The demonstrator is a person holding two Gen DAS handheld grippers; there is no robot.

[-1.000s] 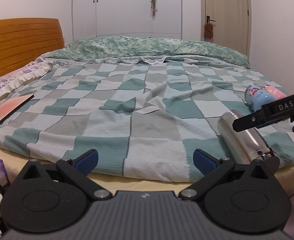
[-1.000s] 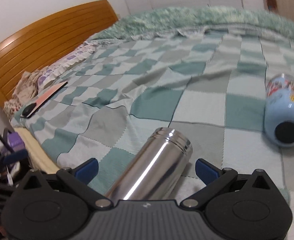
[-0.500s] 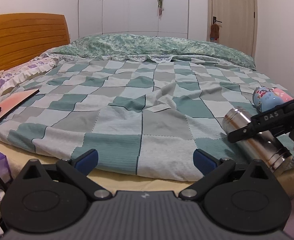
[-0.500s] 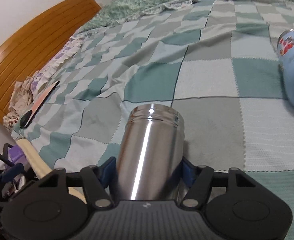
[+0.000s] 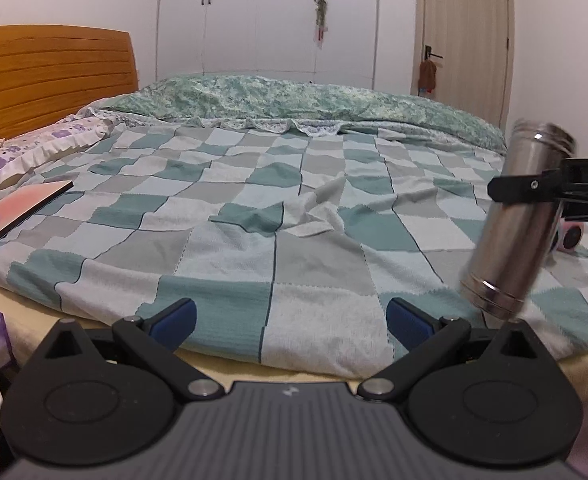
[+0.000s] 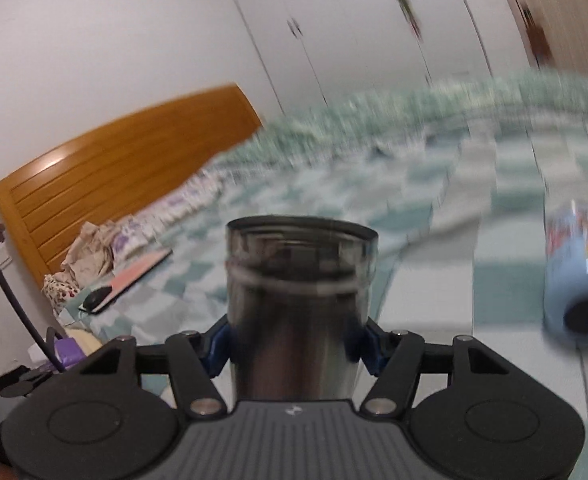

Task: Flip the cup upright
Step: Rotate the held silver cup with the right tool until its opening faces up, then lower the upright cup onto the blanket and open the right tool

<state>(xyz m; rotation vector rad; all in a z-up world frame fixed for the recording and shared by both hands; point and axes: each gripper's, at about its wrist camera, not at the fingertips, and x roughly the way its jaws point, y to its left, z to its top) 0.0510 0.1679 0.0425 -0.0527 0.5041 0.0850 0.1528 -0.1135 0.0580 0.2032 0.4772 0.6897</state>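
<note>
Steel cup [image 5: 520, 216] clamped mid-body between right gripper [image 6: 294, 340] pads, lifted tilted above checkered blanket [image 5: 253, 208] near bed's front right edge. Left gripper [image 5: 289, 314] spread wide, holding nothing, well apart.

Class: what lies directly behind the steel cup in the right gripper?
Behind the steel cup held by the right gripper, the pink cup lying on the checked blanket peeks out; most of it is covered.

In the right wrist view the bed [image 6: 434, 184] and blue cup [image 6: 578, 280] smear with blur. The steel cup [image 6: 298, 308] hides its own base behind the tongs [image 6: 296, 340]. In the left wrist view the right tongs [image 5: 554, 192] run off the edge, and the pink cup [image 5: 570, 236] sits mostly hidden.
</note>
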